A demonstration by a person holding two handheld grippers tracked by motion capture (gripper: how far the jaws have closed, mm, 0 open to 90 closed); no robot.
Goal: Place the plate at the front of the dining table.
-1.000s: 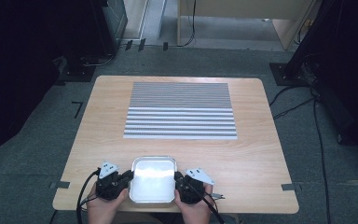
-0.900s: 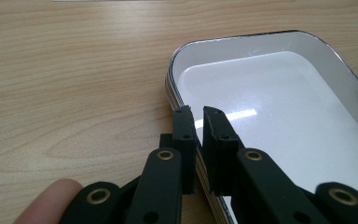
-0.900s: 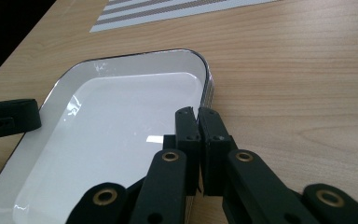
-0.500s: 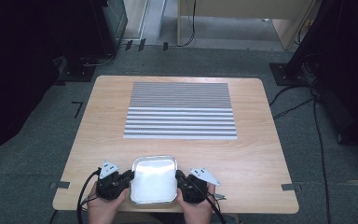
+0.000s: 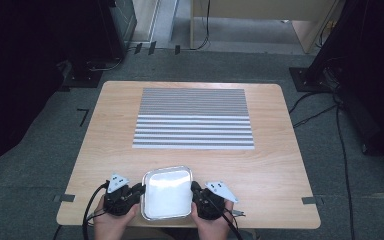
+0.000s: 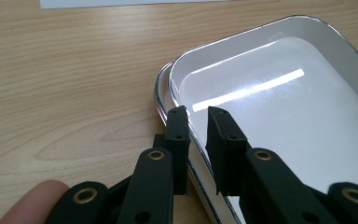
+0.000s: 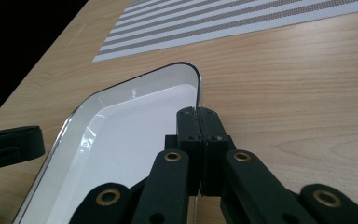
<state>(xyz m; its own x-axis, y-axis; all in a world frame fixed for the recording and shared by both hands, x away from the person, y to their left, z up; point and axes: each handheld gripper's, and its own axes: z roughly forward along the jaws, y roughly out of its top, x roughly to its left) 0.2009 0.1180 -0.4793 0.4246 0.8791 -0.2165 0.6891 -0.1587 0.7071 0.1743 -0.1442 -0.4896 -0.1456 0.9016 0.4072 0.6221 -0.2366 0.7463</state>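
Observation:
A shiny metal tray (image 5: pixel 167 192) with a white inside lies near the table's front edge, between my two hands. My left gripper (image 5: pixel 139 191) is at its left rim. In the left gripper view its jaws (image 6: pixel 196 116) have just been opening and stand a little apart, with the rim of the tray (image 6: pixel 284 107) passing between them untouched. A second rim edge shows just under the tray's corner there. My right gripper (image 5: pixel 195 192) is at the right rim. In the right gripper view the gripper (image 7: pixel 198 112) is shut on the rim of the tray (image 7: pixel 130 126).
A grey and white striped mat (image 5: pixel 194 118) covers the middle and far part of the wooden table (image 5: pixel 280 165). The table's front edge runs just below my hands. Cables trail from both grippers toward me.

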